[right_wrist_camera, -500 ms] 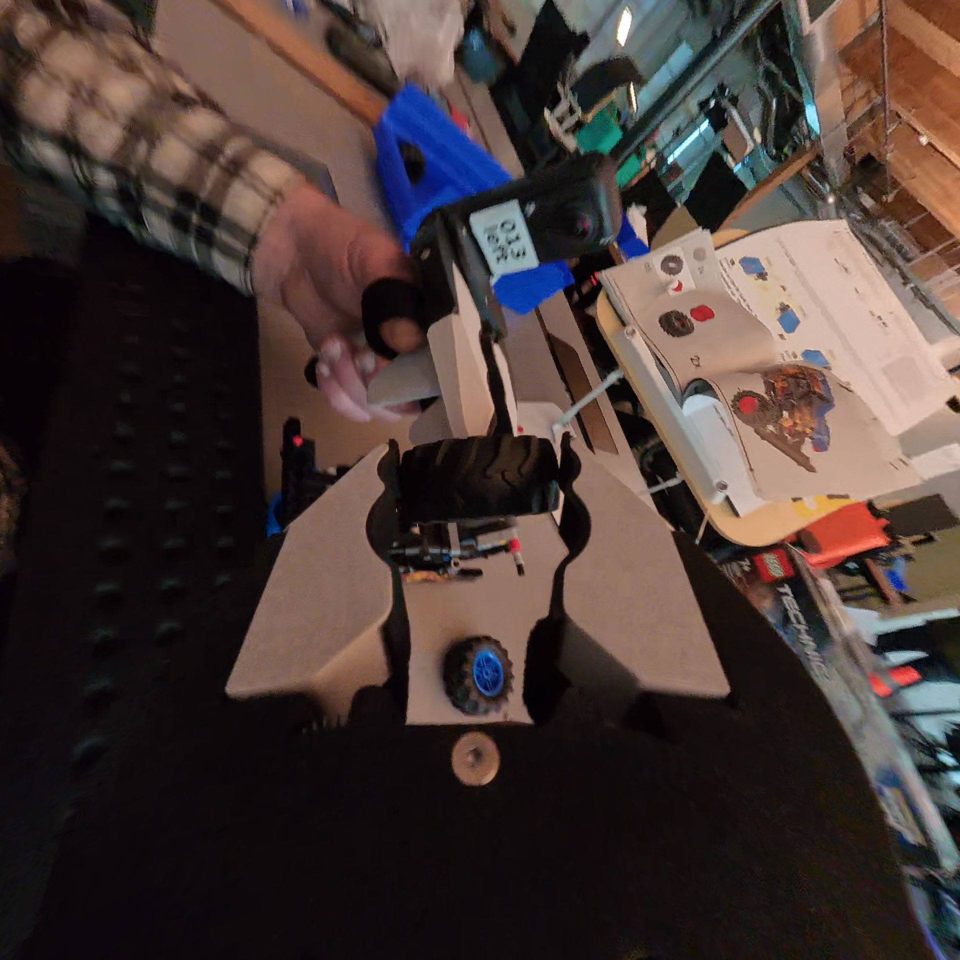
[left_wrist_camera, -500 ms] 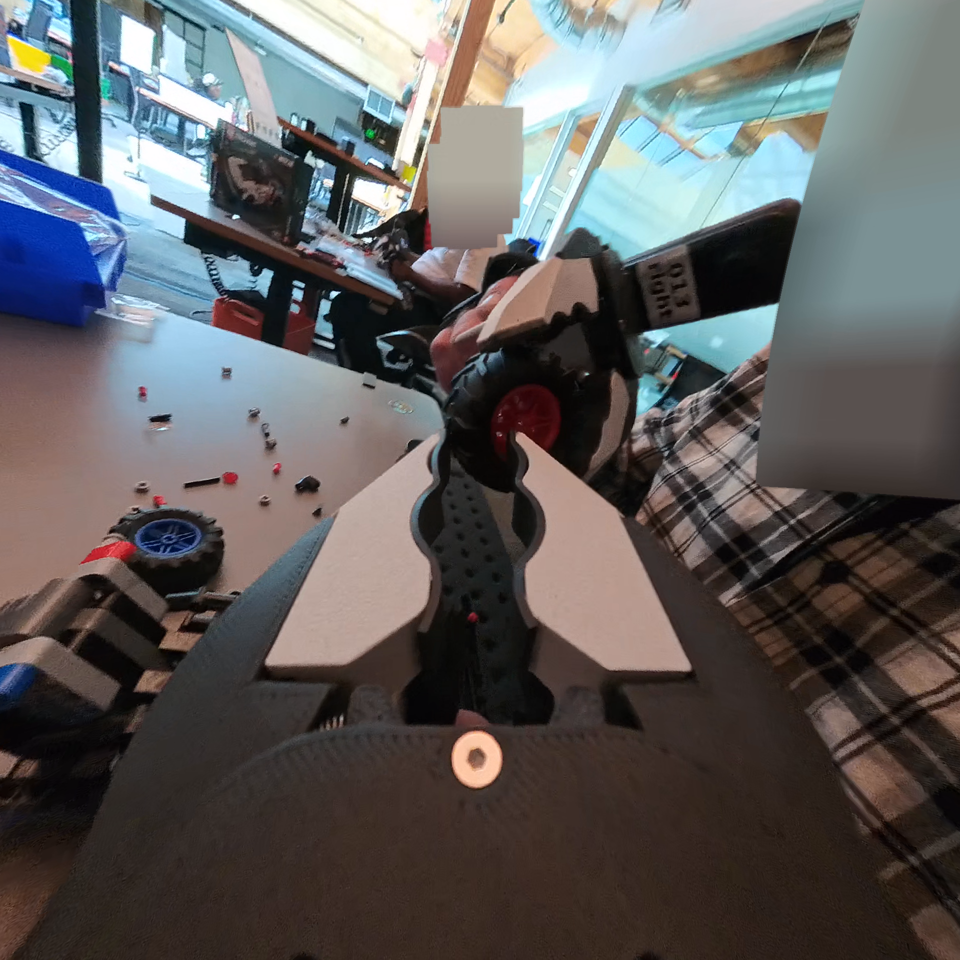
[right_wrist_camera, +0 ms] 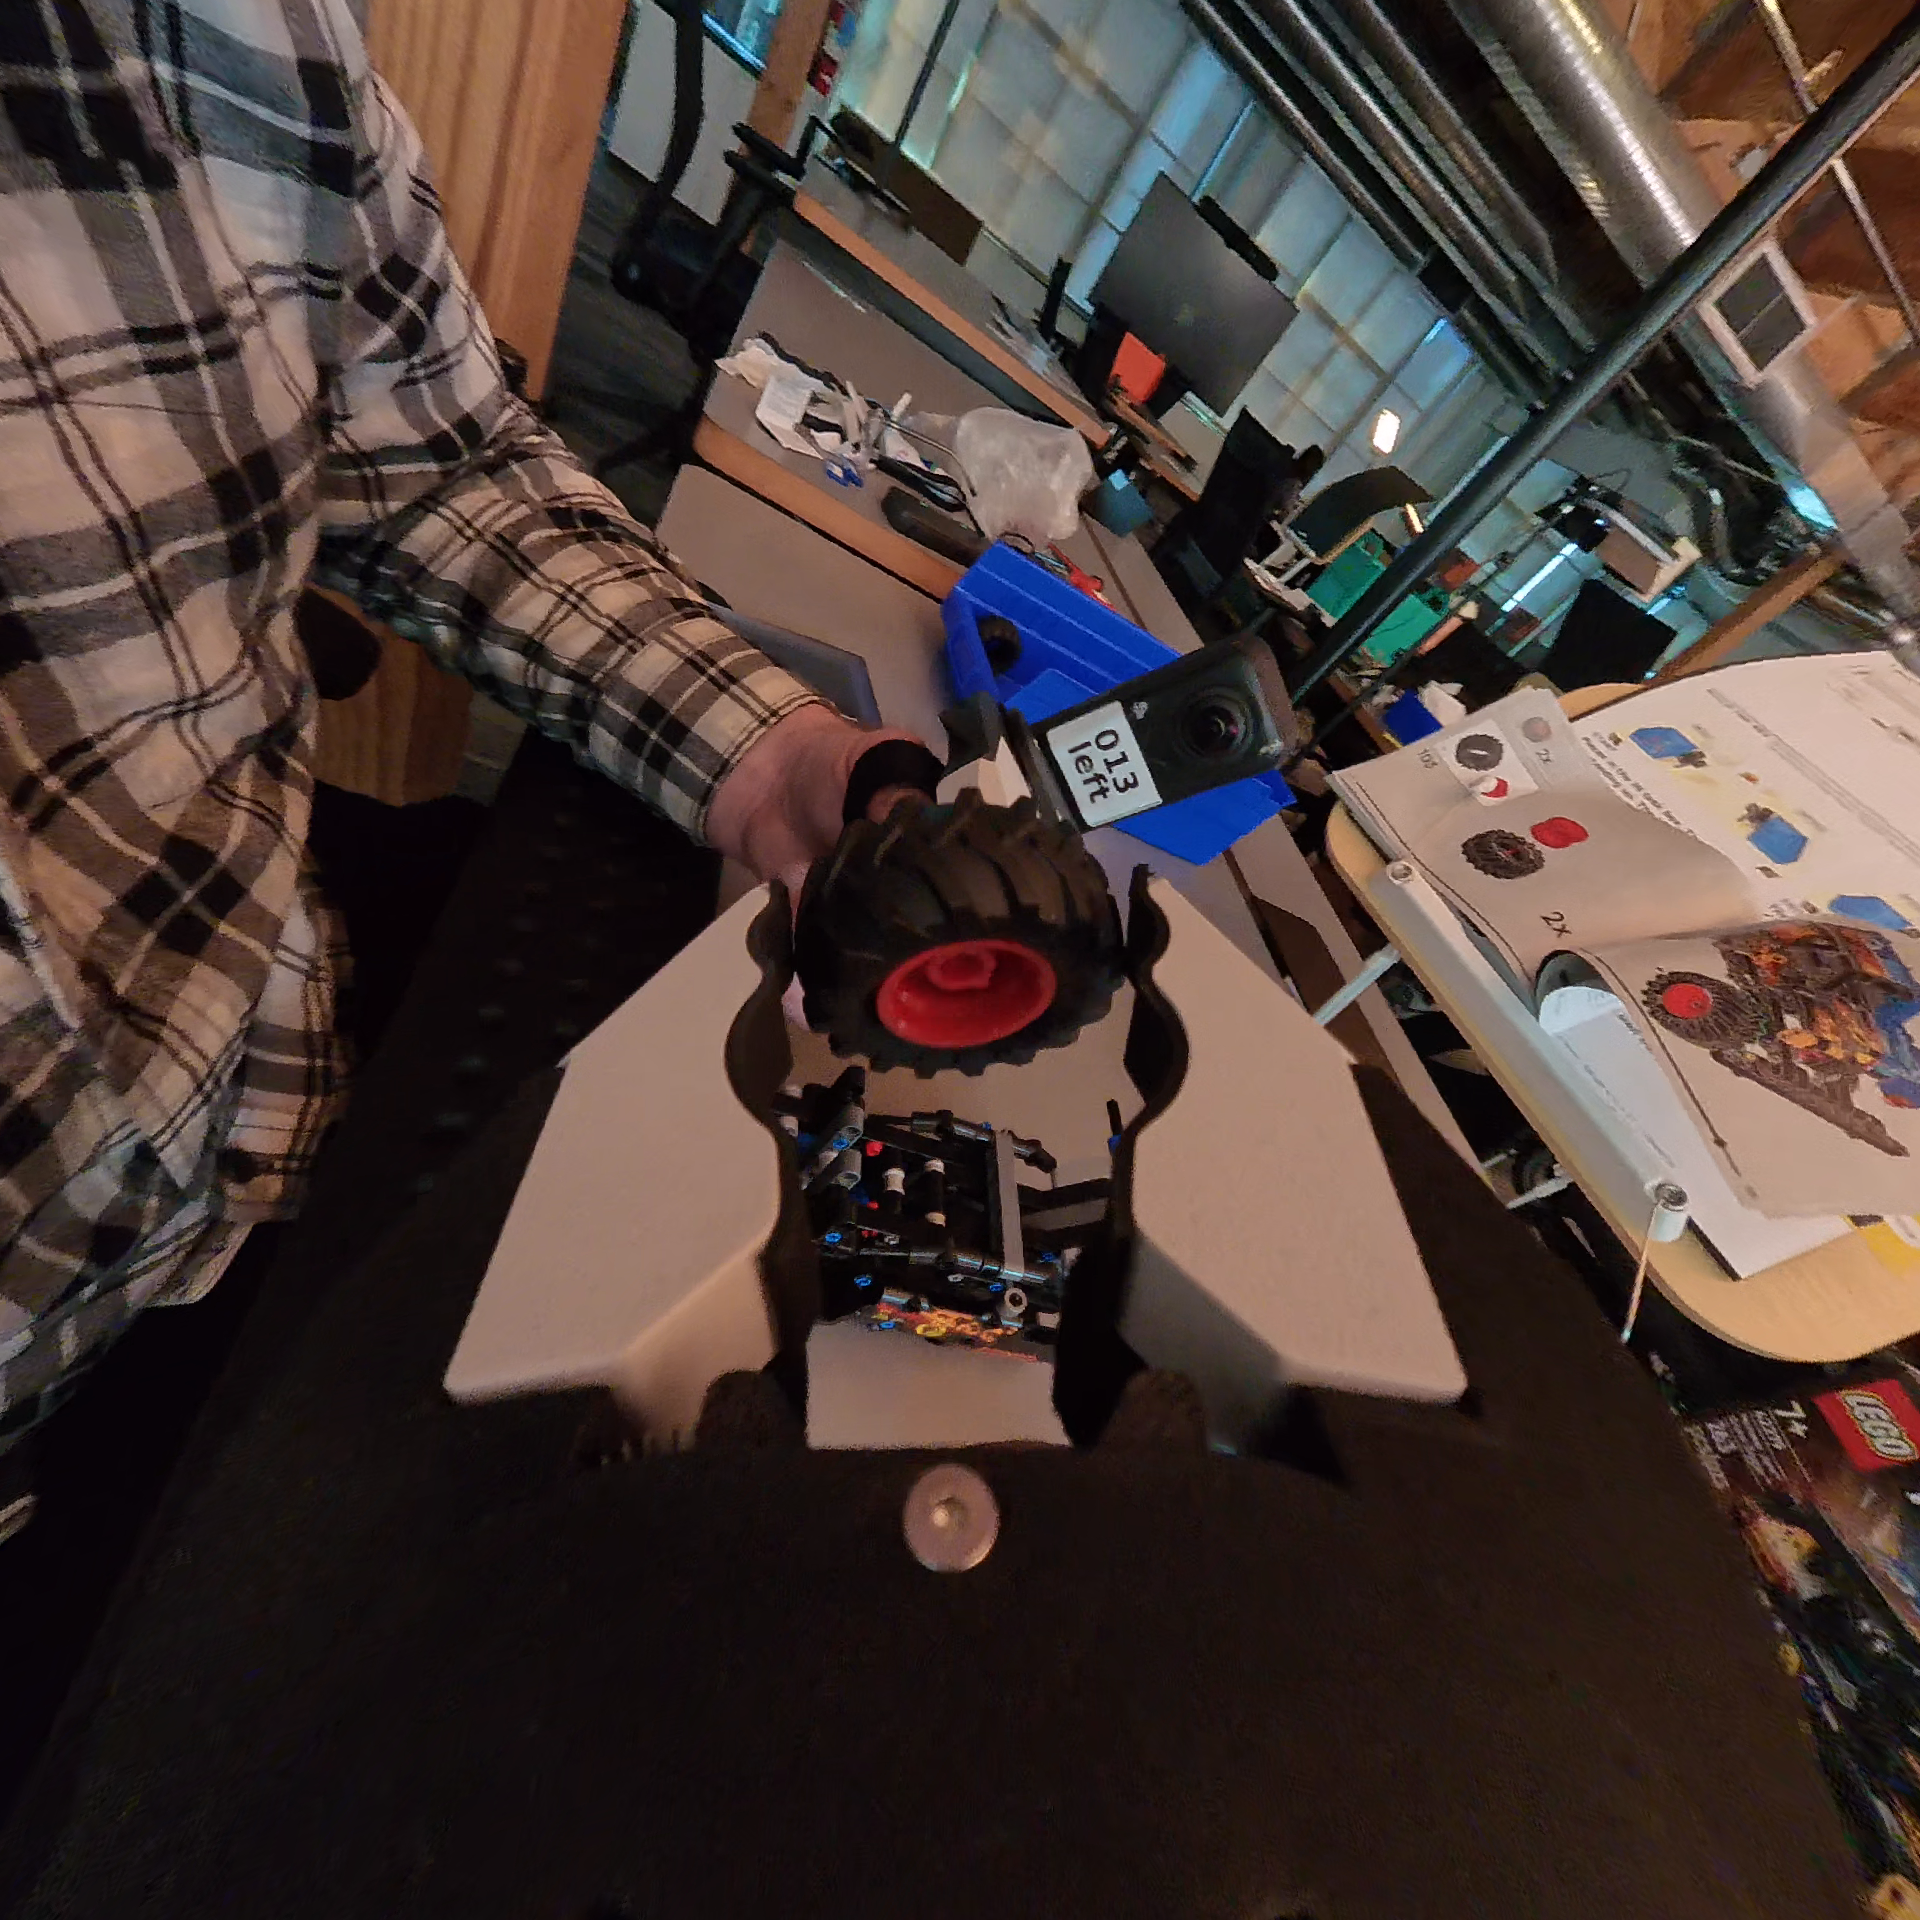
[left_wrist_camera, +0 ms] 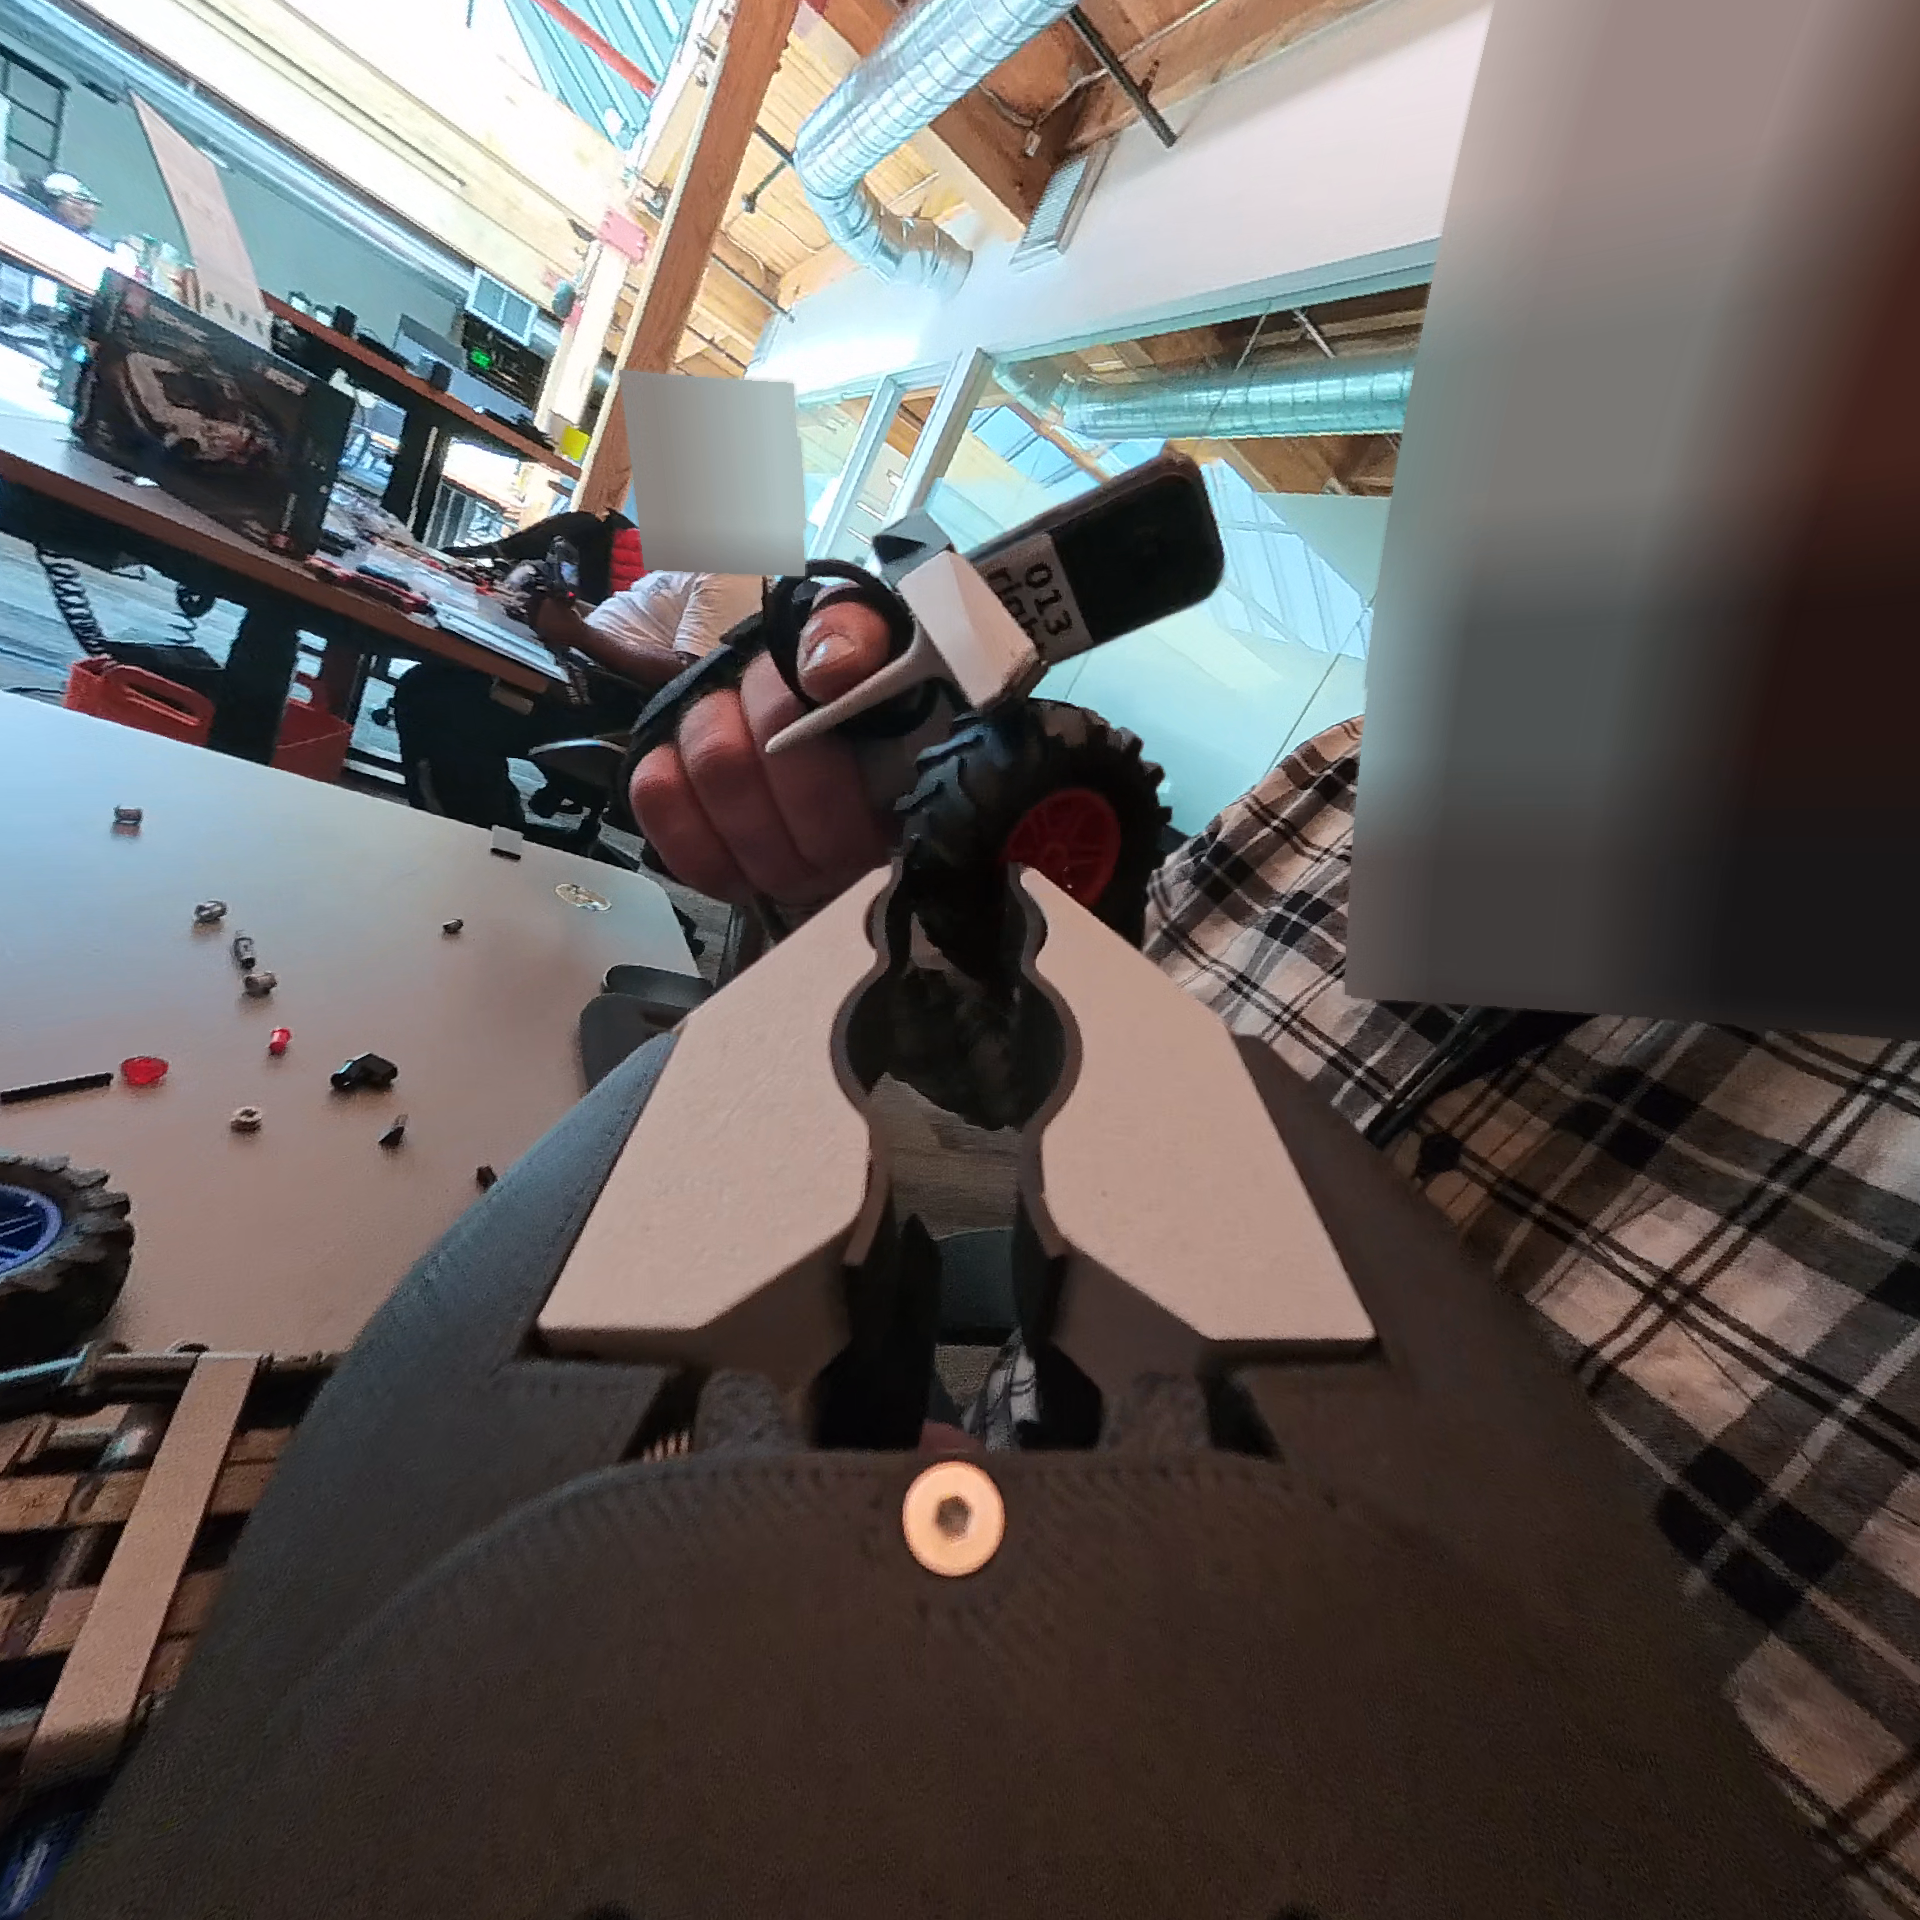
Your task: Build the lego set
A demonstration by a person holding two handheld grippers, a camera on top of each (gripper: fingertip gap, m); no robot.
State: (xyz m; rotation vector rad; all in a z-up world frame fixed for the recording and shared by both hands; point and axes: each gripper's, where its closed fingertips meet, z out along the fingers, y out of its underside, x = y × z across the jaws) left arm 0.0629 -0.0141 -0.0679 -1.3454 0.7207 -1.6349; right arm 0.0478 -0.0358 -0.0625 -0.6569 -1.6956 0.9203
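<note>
- The right gripper (right_wrist_camera: 951,956) is clamped on a black tyre with a red hub (right_wrist_camera: 961,977), held up in the air; the hub faces its camera.
- The left gripper (left_wrist_camera: 951,914) has its fingers set narrowly apart, with the tyre's tread (left_wrist_camera: 956,935) in the gap at the tips; I cannot tell whether it pinches it.
- Below the wheel, on the table (left_wrist_camera: 343,831), sits the part-built chassis (right_wrist_camera: 935,1216), near the person.
- A blue-hubbed wheel (left_wrist_camera: 47,1236) lies at the left, with small loose pieces (left_wrist_camera: 260,1039) scattered beyond it.
- The open instruction booklet (right_wrist_camera: 1704,914) rests on a stand at the right.
- The step in hand looks like wheel fitting: next, line up the red hub with a chassis axle and press it on squarely.
</note>
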